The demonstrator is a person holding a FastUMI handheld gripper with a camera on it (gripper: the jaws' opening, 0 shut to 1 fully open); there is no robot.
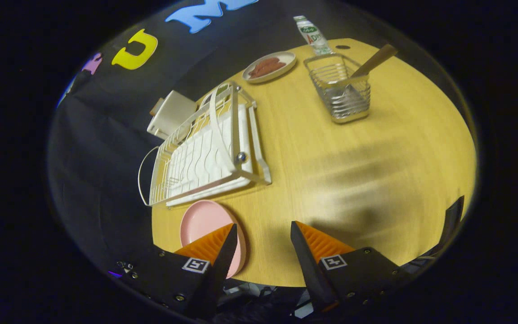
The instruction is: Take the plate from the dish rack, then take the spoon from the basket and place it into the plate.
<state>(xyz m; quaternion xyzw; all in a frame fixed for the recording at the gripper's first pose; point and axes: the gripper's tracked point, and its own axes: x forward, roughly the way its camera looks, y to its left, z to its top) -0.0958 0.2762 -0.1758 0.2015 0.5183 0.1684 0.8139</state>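
Beside open tongs [263, 234]: round pink plate [205, 225], flat, empty.

The tool [263, 236] hangs above the tabletop [353, 171] with its two fingers spread wide apart and nothing between them. Neither finger presses on anything. The left finger [216, 245] sits over the near part of a pink plate [203, 220] that lies flat below it; whether it touches the plate cannot be told. The right finger [315, 245] is over bare wood, clear of any object
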